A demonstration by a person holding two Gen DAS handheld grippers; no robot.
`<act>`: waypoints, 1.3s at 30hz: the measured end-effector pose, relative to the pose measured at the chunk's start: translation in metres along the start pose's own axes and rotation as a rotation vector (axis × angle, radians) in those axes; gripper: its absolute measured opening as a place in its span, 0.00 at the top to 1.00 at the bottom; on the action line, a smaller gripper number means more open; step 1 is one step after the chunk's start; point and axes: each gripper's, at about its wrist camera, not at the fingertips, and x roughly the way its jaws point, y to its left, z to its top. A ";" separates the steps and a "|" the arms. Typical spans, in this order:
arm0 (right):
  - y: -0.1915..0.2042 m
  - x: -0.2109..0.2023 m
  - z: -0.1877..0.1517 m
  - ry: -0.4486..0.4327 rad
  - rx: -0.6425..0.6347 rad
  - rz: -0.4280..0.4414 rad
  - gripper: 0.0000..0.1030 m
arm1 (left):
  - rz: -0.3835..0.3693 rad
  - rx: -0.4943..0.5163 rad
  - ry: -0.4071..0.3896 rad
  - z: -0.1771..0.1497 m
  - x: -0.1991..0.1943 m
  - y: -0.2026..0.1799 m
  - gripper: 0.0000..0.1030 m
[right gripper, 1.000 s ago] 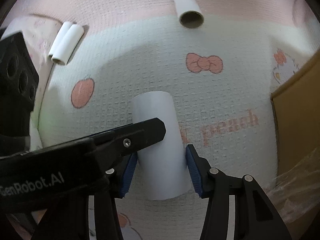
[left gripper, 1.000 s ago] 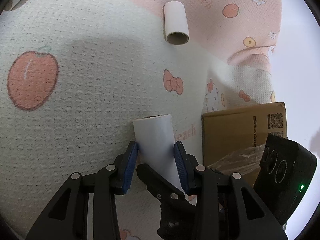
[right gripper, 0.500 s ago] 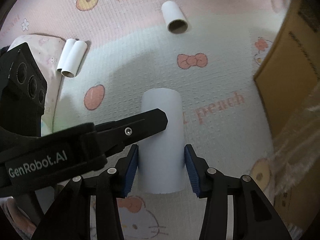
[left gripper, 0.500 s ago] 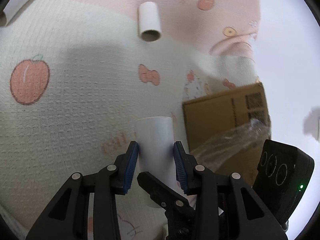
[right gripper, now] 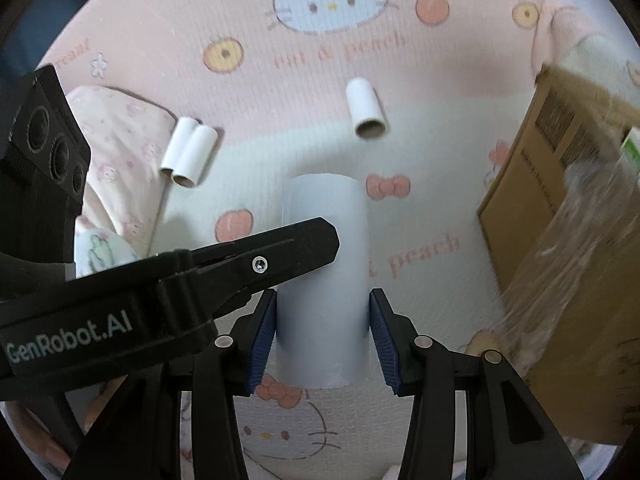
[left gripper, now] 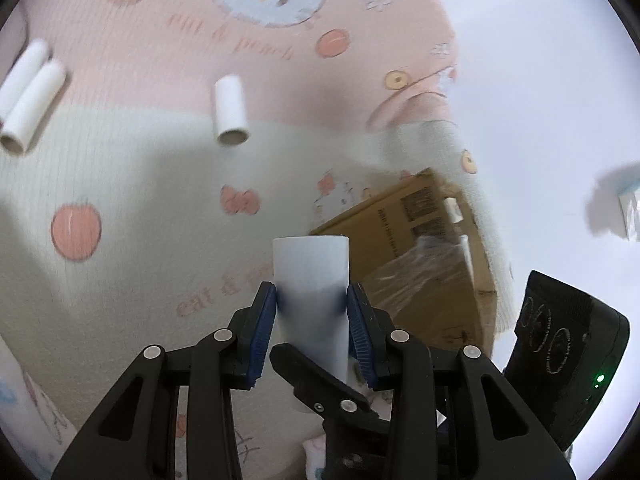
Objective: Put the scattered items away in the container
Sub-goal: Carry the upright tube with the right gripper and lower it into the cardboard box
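Tube (left gripper: pixel 311 280), clamped by both tongs, now lifted higher.

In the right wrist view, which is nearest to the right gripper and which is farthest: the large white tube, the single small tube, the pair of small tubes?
1. Large white tube: between the jaws of the right gripper.
2. Single small tube: ahead, slightly right, on the blanket.
3. Pair of small tubes: ahead, far left. Ranks 2 and 3 are too close to call.

White paper roll (right gripper: pixel 324 280) clamped between blue pads above blanket, three small cardboard-core tubes (right gripper: pixel 367 109) lay scattered, brown cardboard box (right gripper: pixel 560 248) at right
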 end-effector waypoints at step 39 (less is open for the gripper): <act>-0.153 -0.139 0.020 -0.251 0.119 -0.015 0.58 | -0.030 0.373 0.136 0.037 0.069 -0.216 0.61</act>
